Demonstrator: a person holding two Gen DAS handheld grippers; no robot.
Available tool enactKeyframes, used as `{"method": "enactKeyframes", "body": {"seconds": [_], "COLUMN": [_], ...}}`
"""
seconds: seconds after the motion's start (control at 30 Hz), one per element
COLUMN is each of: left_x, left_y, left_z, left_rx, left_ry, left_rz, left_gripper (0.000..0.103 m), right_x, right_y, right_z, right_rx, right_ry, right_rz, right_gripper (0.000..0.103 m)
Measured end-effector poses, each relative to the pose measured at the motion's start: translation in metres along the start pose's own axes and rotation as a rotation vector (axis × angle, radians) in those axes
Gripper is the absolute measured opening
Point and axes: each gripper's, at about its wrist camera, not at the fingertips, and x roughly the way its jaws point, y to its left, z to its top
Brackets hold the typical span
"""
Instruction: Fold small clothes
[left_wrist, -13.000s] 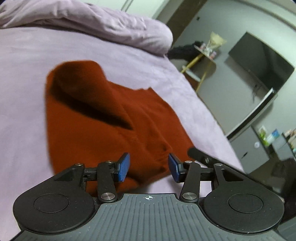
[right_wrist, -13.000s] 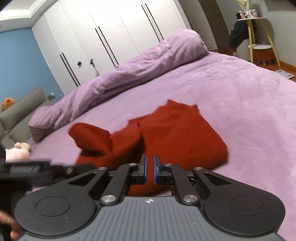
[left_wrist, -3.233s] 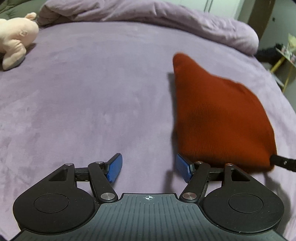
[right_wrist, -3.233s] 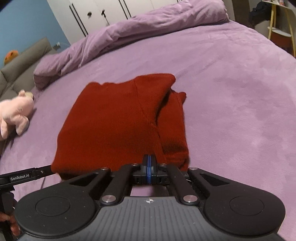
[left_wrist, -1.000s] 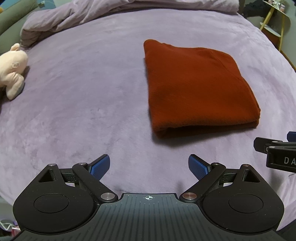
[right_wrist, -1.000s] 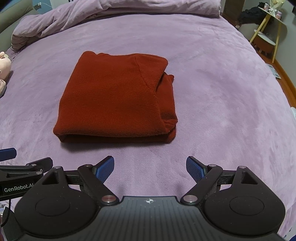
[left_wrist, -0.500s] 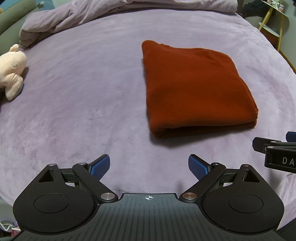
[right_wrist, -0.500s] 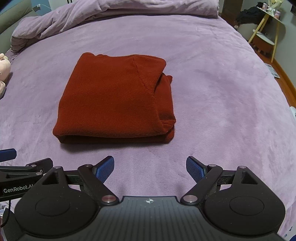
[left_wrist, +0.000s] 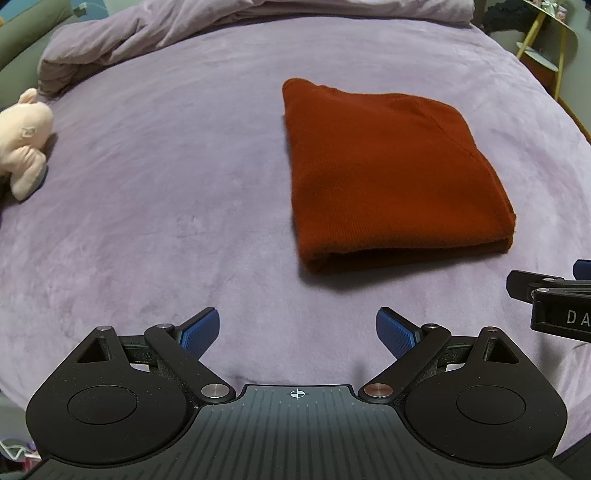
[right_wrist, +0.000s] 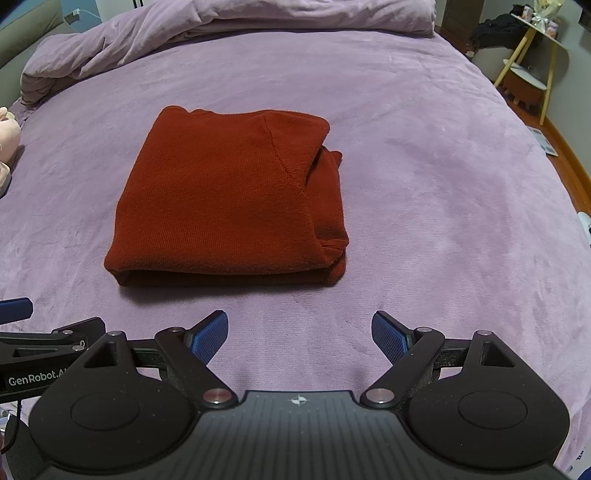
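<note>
A red sweater (right_wrist: 229, 203) lies folded into a neat rectangle on the bed (right_wrist: 424, 155), which is covered by a soft purple blanket. The folded edge faces the cameras, and on the sweater's right side a narrower layer of fabric shows beneath the top layer.

The left hand-held gripper (left_wrist: 297, 334) hangs over the blanket just short of the sweater, its blue-padded fingers (left_wrist: 199, 330) spread wide with nothing between them. The sweater sits ahead and to its right, not touching it. The right hand-held gripper (right_wrist: 299, 336) hangs beside it over the near edge of the bed, also spread wide and empty, with the sweater straight ahead and slightly to the left. Each gripper shows at the edge of the other's view, so the two are side by side and near each other.

A rumpled purple duvet (right_wrist: 221, 22) is bunched along the far end of the bed. A pale pink plush toy (left_wrist: 24, 142) rests at the left edge of the bed, well apart from the sweater. A yellow-legged side table (right_wrist: 532, 62) stands beyond the bed on the right.
</note>
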Motion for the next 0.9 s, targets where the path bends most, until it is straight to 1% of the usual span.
{"method": "enactKeyframes", "body": {"seconds": [0.9], "left_x": [-0.0063], "left_y": [0.0006], "left_z": [0.0021], "left_rx": [-0.007], "left_ry": [-0.015], "left_rz": [-0.010], "left_gripper": [0.095], "right_x": [-0.0062], "right_y": [0.0004], "right_z": [-0.0014], "right_rx": [-0.002], "right_ry": [-0.012], "right_rz": [-0.004], "right_gripper": [0.085]}}
